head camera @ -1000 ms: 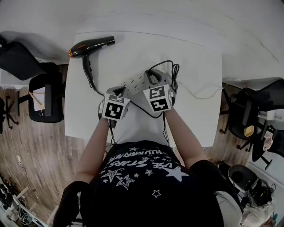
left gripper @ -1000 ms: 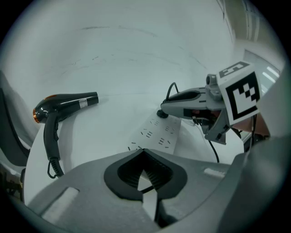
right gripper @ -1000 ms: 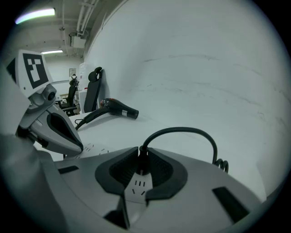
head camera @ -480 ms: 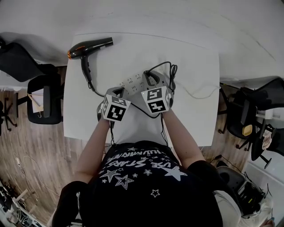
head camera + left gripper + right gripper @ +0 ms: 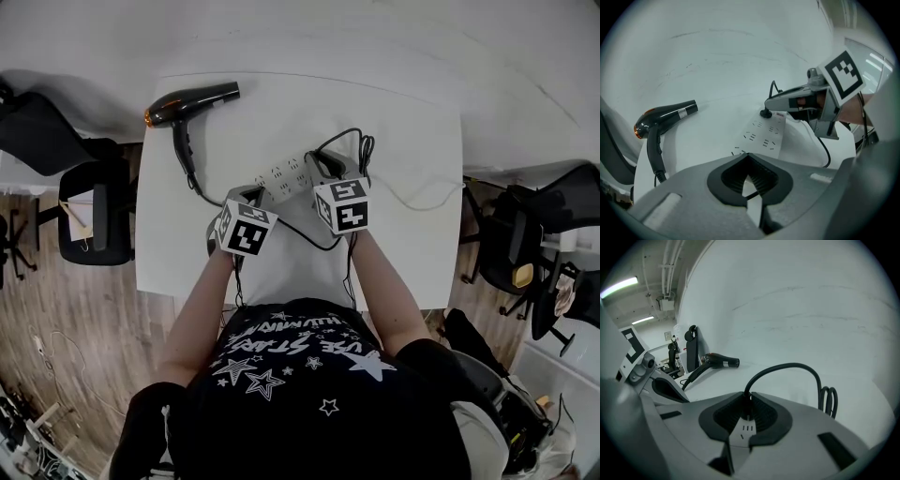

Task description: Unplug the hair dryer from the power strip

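The black hair dryer lies at the far left of the white table, also visible in the left gripper view. The white power strip lies mid-table. Its black plug stands in the far end of the strip. My right gripper is closing its jaws on that plug, and the cord arches up from between the tips. My left gripper is shut, tips on the strip's near end, with a thin black cord crossing under them.
Coiled black cord lies beside the strip's far end, and a white cord trails to the table's right edge. A black chair stands left of the table. More chairs stand on the right.
The right gripper has rolled on the spot, so its marker cube shows a different face. Its tips stay at the plug. The left gripper, strip and dryer have kept still.
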